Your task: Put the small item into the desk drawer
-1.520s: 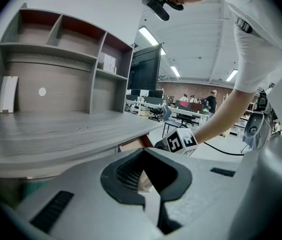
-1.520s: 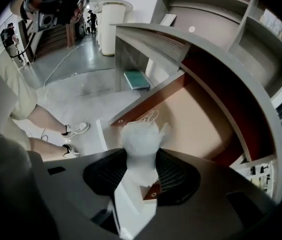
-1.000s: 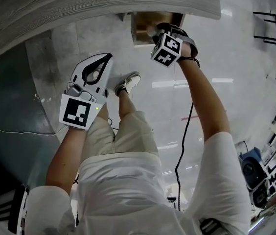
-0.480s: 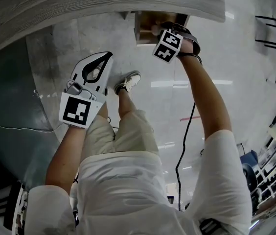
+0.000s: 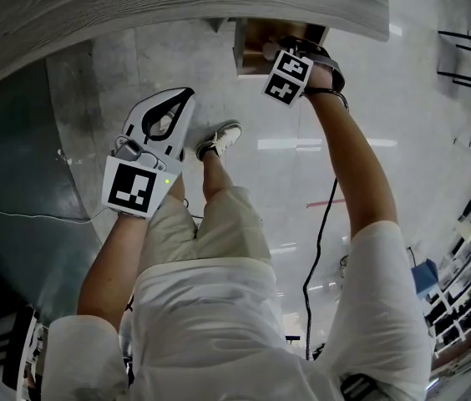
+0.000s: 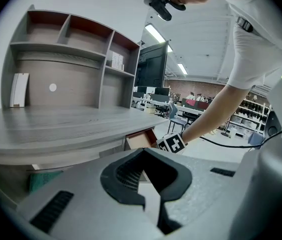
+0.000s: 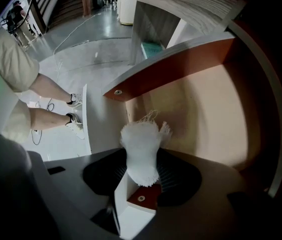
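One rule here: with my right gripper (image 7: 143, 178) clamped on the white tufted item (image 7: 142, 144) above the open drawer (image 7: 206, 109), I lower it before releasing. My left gripper (image 6: 148, 176) is closed and empty.

I can read no words, numbers or brand names anywhere here. The only printed marks are black-and-white square patterns on the left marker cube (image 5: 131, 189) and the right marker cube (image 5: 287, 78), and they spell nothing. In the left gripper view, small white boxes (image 6: 115, 61) on the desk shelf bear print too fine for me to read
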`<state>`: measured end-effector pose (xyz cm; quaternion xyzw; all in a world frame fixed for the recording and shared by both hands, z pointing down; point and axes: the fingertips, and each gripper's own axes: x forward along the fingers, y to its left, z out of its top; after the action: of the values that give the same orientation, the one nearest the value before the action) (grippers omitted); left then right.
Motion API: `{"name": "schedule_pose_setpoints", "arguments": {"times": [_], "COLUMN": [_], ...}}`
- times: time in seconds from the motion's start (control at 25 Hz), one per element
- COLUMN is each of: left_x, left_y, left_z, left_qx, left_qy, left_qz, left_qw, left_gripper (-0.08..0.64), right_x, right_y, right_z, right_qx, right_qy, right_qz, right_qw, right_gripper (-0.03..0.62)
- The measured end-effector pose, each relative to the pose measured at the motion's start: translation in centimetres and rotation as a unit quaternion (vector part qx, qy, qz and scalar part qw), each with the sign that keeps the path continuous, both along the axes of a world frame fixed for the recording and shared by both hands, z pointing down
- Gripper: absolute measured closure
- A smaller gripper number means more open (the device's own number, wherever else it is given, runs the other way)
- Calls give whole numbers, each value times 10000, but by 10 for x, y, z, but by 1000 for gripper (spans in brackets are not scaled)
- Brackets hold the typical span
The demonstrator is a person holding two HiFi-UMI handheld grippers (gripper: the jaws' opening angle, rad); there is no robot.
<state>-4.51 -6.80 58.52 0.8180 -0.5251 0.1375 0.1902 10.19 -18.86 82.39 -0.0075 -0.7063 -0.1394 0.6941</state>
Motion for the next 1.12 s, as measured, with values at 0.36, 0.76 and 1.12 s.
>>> {"name": "schedule_pose_setpoints", "arguments": {"times": [0.36,0.76,1.12], "left_x": [0,-2,-3], "left_y": [2,3,1], "left_z": [1,-11,-47], "left_qx": [0,129,395], "left_qy": [4,13,45], "left_qz": [21,144,409], "left_qw": [10000,9998,9984], "left_gripper": [552,552,553], "right_x": [1,-1,-15], "right_y": [-1,-5,13], "right_z": [-3,-31,-91], "right_qx": [84,145,369], "right_qy": [-165,-662,-1476], "right_qz": [207,798,1701], "right_qw": [9996,9945,9736], "right_gripper": [392,341,344]}}
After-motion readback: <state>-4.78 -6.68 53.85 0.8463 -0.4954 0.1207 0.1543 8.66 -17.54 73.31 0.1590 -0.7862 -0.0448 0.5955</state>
